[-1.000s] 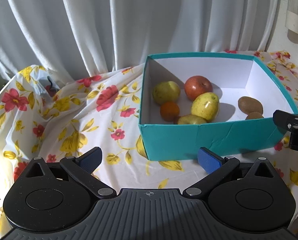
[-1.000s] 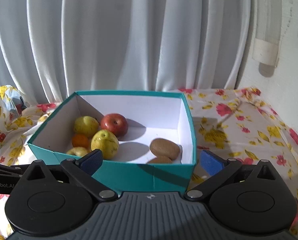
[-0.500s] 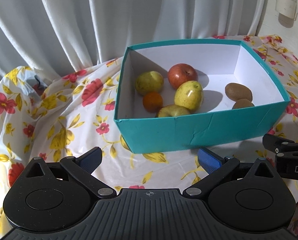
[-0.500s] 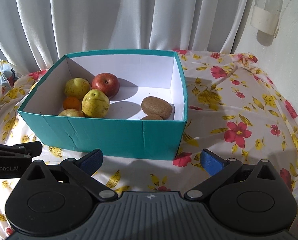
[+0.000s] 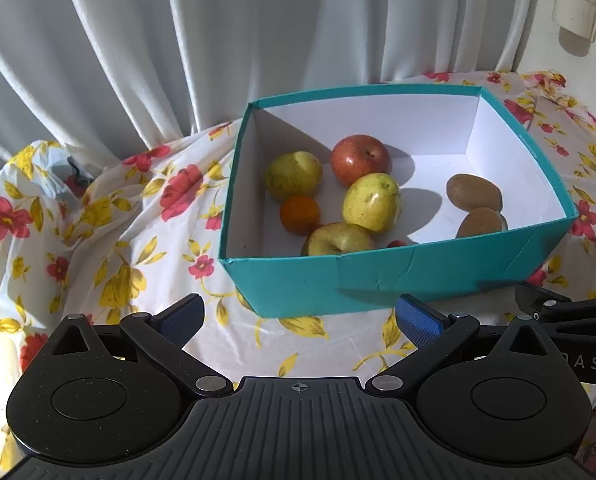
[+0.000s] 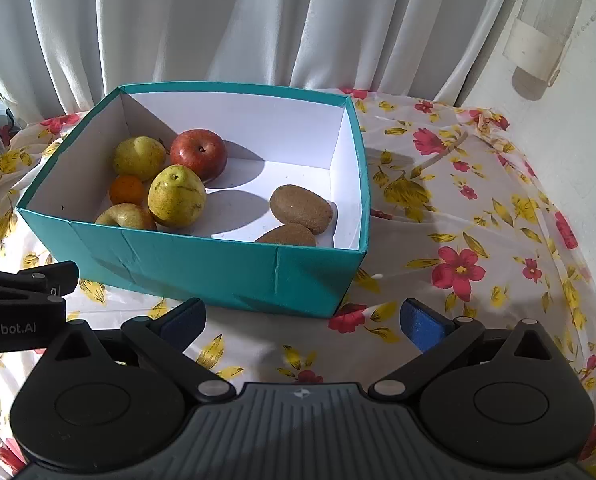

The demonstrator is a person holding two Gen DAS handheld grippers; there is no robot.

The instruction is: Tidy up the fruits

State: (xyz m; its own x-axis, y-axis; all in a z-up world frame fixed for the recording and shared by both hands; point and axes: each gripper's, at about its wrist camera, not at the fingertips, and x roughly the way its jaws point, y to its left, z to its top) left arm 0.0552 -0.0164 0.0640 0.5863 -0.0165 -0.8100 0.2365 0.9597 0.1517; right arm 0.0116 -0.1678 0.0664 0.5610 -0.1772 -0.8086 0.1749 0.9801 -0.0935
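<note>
Teal box (image 6: 218,264) sits on the floral tablecloth (image 6: 457,208), white curtain (image 6: 258,20) behind. All visible fruit lies inside the box.

Contents, right wrist view, clock positions taken from box centre:
- red apple (image 6: 198,153) at 11 o'clock, touching the pear (image 6: 176,196) in front of it
- second pear (image 6: 138,157) at 10 o'clock, near the left wall
- orange (image 6: 126,190) at 9 o'clock, between the pears
- yellow apple (image 6: 126,216) at 8 o'clock, against the near wall, partly hidden by it
- two kiwis, kiwi (image 6: 301,209) and lower kiwi (image 6: 286,236), at 4 to 5 o'clock, touching or nearly so

Left wrist view shows a small red item (image 5: 396,243) at the near wall; too little visible to identify.

Left gripper (image 5: 299,320): jaws spread wide, nothing between the pads, held short of the box's near wall. Right gripper (image 6: 303,320): same, wide and empty, at the box's 6 o'clock. Each tool's side intrudes at the edge of the other's view.

Judgement: task looks close to complete, or sorting within the box remains.

Risks:
- Lightweight cardboard box; a jaw catching the rim on entry would shove or tip it.
- Fruit is round and packed tight; a pinch on one pear could roll its neighbours.
- Loose, wrinkled cloth could let the box slide.
- Grippers close together; collision possible if both reach in.
</note>
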